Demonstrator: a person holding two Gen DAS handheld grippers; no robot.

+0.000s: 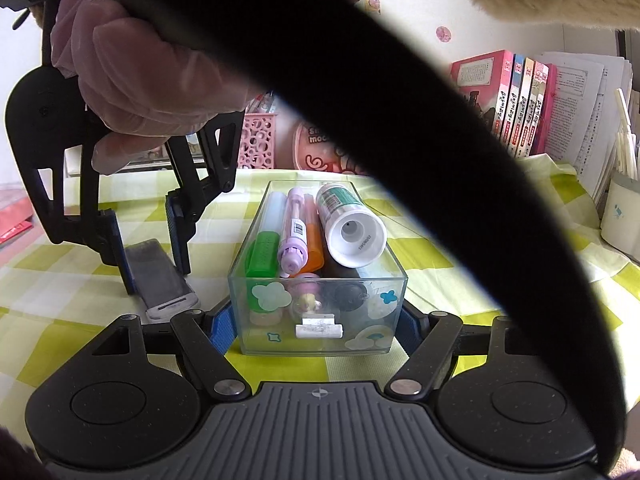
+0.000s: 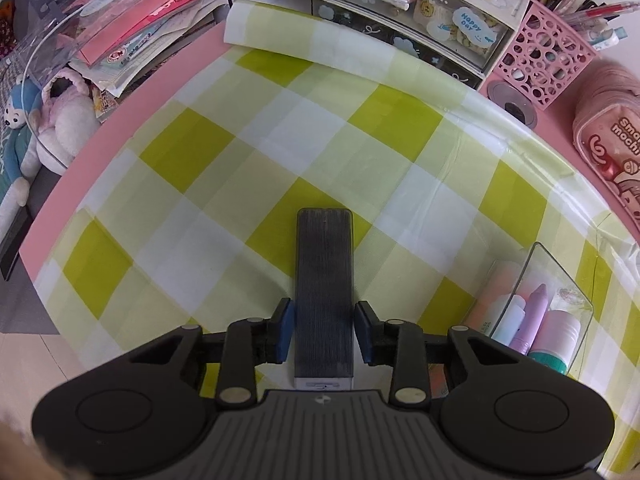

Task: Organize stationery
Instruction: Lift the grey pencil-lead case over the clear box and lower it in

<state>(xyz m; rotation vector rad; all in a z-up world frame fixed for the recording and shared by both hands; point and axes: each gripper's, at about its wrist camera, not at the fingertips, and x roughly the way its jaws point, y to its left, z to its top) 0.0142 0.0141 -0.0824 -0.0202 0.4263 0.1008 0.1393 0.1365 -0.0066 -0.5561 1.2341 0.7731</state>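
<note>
A clear plastic box point(image 1: 256, 240) stands on the green checked cloth point(image 2: 280, 128). My left gripper point(image 1: 318, 328) is shut on it, with a blue pad pressed against each side wall near its front end. Inside lie a white-and-green glue tube point(image 1: 348, 220), a lilac pen point(image 1: 294, 232), an orange marker point(image 1: 314, 240) and a green item point(image 1: 262, 256). To the box's left a dark grey flat case point(image 2: 324, 280) lies on the cloth. My right gripper point(image 2: 324, 332) points steeply down and is shut on the case's long sides near its white end. A gloved hand point(image 1: 140, 80) holds it.
A black strap point(image 1: 400, 120) crosses the left wrist view. Pink books point(image 1: 508, 100) and a white cup point(image 1: 624, 216) stand at the back right. A pink pen holder point(image 2: 540, 64), a pink pouch point(image 2: 612, 140), a drawer unit point(image 2: 400, 8) and stacked papers point(image 2: 140, 20) ring the cloth.
</note>
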